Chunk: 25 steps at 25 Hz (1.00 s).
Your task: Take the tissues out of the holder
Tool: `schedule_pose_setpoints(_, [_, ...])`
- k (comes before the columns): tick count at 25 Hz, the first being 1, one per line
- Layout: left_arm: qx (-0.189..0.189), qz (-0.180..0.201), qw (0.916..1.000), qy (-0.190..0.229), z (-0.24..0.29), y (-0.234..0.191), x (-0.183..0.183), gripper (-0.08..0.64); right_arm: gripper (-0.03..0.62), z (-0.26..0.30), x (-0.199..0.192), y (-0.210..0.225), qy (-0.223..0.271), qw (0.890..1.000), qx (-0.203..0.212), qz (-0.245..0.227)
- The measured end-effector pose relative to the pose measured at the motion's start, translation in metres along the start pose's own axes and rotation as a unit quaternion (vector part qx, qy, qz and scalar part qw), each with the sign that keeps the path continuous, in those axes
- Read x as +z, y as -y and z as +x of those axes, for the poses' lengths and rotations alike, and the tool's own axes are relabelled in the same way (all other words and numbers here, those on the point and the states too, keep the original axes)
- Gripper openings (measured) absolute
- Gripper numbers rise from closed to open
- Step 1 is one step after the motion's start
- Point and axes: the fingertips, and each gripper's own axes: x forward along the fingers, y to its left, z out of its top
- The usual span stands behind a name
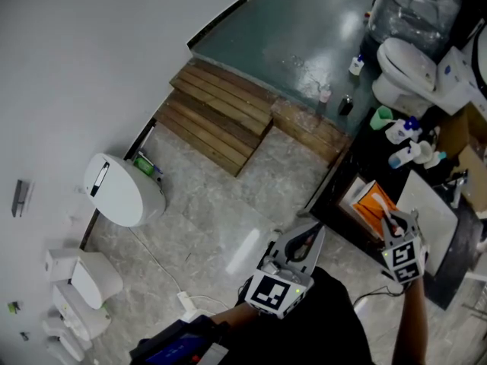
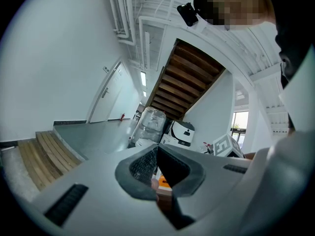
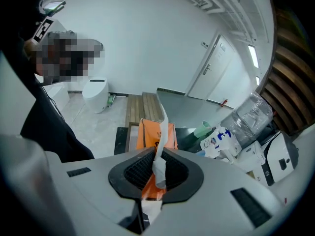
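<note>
One tissue (image 3: 163, 123) is partway out and none looks fully freed, so most of the job's left, I'd judge. Lower centre of the head view: left tongs (image 1: 307, 236), pads together w/ nothing between, apart from the holder (image 1: 370, 204). To their right that orange holder sits on the dark worktop (image 1: 364, 152). Further right, the right tongs (image 1: 391, 225) tilt down over it, clamped on the white tissue strip, which runs from betw. the pads to the holder's top. It needs pulling clear.
</note>
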Motion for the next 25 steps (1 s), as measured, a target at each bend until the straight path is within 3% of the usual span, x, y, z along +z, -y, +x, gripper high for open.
schedule_pose_setpoints(25, [-0.034, 0.003, 0.9992, -0.019, 0.010, 0.022, -0.007, -0.003, 0.035, -0.021, -0.009, 0.002, 0.010, 0.999, -0.032, 0.030])
